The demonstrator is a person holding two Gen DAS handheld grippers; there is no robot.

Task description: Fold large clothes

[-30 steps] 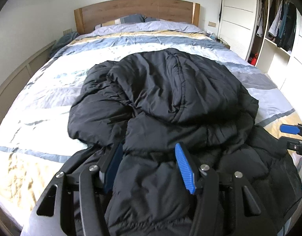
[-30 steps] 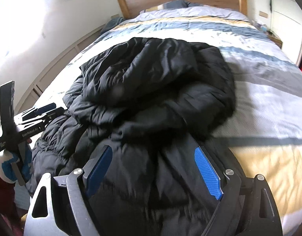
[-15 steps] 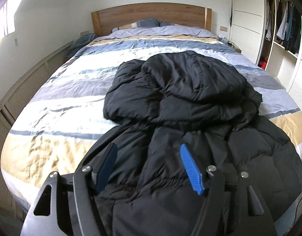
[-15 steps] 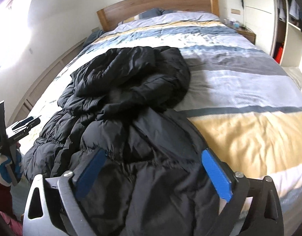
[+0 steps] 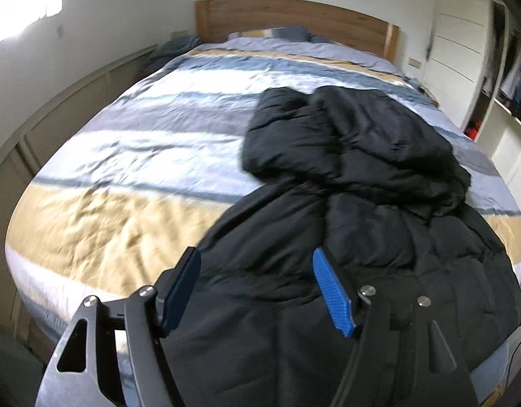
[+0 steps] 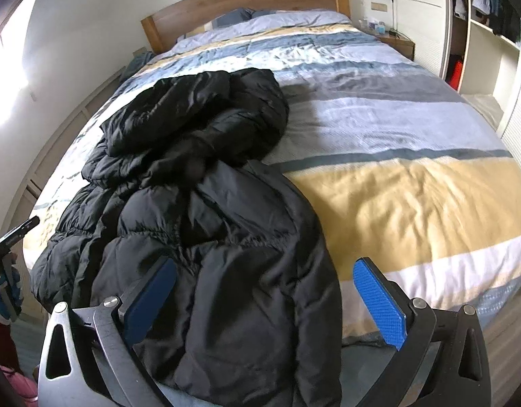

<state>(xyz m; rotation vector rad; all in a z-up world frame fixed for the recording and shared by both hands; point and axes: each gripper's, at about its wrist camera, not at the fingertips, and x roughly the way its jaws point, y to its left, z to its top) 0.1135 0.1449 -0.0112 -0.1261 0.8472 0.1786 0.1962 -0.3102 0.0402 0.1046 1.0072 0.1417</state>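
Jacket (image 5: 355,224) lies bunched on the bed (image 5: 131,156), lower centre of both frames, top end heaped over itself, no clean fold yet. My left jaws (image 5: 260,288) and right jaws (image 6: 270,298) have just been opening; both stand spread, gripping nothing.

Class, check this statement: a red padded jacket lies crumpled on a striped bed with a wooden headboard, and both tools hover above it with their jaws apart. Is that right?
One detail is wrong: the jacket is black, not red, as the right wrist view shows. The rest stands: it lies crumpled on the striped bed with the wooden headboard, and the left tool and right tool hover above it, jaws apart.
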